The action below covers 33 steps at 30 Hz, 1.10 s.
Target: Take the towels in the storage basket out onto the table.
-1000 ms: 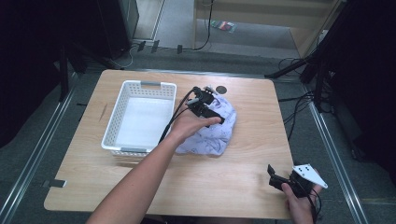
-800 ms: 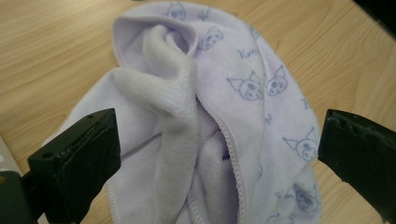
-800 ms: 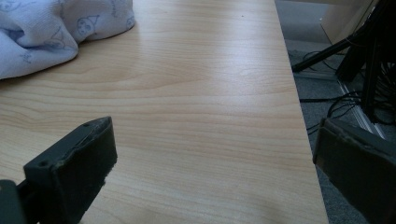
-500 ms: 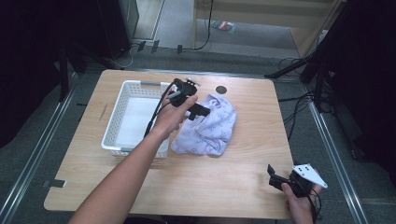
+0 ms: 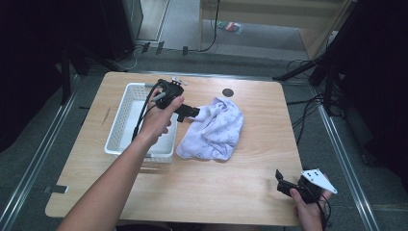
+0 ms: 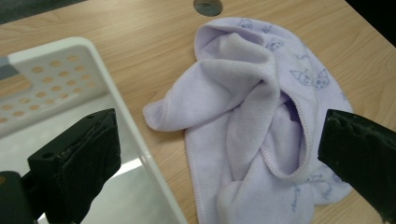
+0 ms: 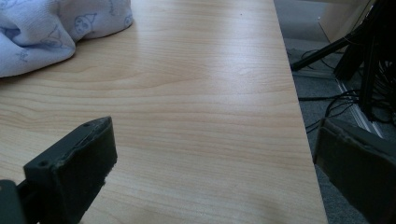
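Observation:
A crumpled lilac towel (image 5: pixel 215 131) with small printed figures lies in the middle of the wooden table (image 5: pixel 231 187), just right of a white perforated basket (image 5: pixel 126 114). My left gripper (image 5: pixel 188 111) hovers over the basket's right rim at the towel's left edge. In the left gripper view its jaws stand wide apart, open, with the towel (image 6: pixel 261 121) and the basket's rim (image 6: pixel 116 102) between them and nothing held. My right gripper (image 5: pixel 280 183) rests low near the table's front right corner, open and empty, with the towel (image 7: pixel 56 28) far ahead of it.
A dark round hole (image 5: pixel 228 92) sits in the table behind the towel. The table's right edge (image 7: pixel 299 121) drops to a floor with black cables and stands (image 5: pixel 312 72). The basket's inside looks empty.
My left gripper has moved left from on top of the towel to the basket's right rim. The towel has been dragged and stretched leftward. My right gripper has stayed still.

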### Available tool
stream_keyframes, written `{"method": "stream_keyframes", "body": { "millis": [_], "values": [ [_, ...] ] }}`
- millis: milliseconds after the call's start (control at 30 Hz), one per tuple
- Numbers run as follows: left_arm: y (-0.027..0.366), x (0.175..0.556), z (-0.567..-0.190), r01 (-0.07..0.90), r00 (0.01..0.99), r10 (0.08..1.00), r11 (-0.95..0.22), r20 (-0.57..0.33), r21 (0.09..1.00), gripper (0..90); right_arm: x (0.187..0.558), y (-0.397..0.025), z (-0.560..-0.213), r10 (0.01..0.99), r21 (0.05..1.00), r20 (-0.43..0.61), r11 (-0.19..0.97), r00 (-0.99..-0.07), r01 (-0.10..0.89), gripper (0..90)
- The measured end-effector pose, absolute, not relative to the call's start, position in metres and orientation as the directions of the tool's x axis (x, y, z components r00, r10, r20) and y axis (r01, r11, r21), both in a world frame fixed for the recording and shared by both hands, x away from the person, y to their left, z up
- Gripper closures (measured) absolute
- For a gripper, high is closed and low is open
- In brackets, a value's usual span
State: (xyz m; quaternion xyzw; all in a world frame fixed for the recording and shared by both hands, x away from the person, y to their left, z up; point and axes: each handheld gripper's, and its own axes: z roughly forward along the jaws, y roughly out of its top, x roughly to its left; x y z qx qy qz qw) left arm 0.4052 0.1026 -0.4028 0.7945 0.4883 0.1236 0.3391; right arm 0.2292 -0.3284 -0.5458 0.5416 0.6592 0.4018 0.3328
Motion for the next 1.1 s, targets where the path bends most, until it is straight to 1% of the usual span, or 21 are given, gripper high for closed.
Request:
{"method": "stream_keyframes", "body": {
  "millis": [100, 200, 400, 567, 833, 933, 1033, 1100],
  "values": [
    [0.111, 0.404, -0.403, 0.696, 0.480, 0.867, -0.284, -0.132, 0.659, 0.0, 0.229, -0.328, -0.546, 0.981, 0.890, -0.004, 0.091, -0.192, 0.447, 0.0],
    [0.117, 0.402, -0.403, 0.696, 0.463, 0.880, -0.287, -0.105, 0.658, 0.0, 0.229, -0.328, -0.546, 0.982, 0.890, -0.003, 0.090, -0.191, 0.447, 0.0],
    [0.132, 0.399, -0.404, 0.700, 0.444, 0.890, -0.273, -0.103, 0.659, 0.0, 0.229, -0.328, -0.546, 0.982, 0.890, -0.003, 0.090, -0.191, 0.447, 0.0],
    [0.153, 0.393, -0.404, 0.698, 0.424, 0.902, -0.265, -0.086, 0.665, 0.0, 0.229, -0.328, -0.546, 0.982, 0.890, -0.004, 0.090, -0.191, 0.447, 0.0],
    [0.184, 0.383, -0.407, 0.702, 0.391, 0.916, -0.236, -0.087, 0.671, 0.0, 0.229, -0.328, -0.546, 0.982, 0.889, -0.003, 0.088, -0.187, 0.449, 0.0],
    [0.189, 0.381, -0.408, 0.701, 0.383, 0.919, -0.225, -0.091, 0.677, 0.0, 0.230, -0.328, -0.546, 0.983, 0.888, -0.006, 0.090, -0.185, 0.451, 0.0],
    [0.201, 0.374, -0.411, 0.694, 0.372, 0.925, -0.223, -0.075, 0.684, 0.0, 0.230, -0.328, -0.546, 0.983, 0.888, -0.008, 0.091, -0.184, 0.451, 0.0],
    [0.207, 0.370, -0.412, 0.692, 0.365, 0.927, -0.211, -0.083, 0.690, 0.0, 0.230, -0.328, -0.546, 0.983, 0.888, -0.007, 0.091, -0.184, 0.451, 0.0]
  ]
}}
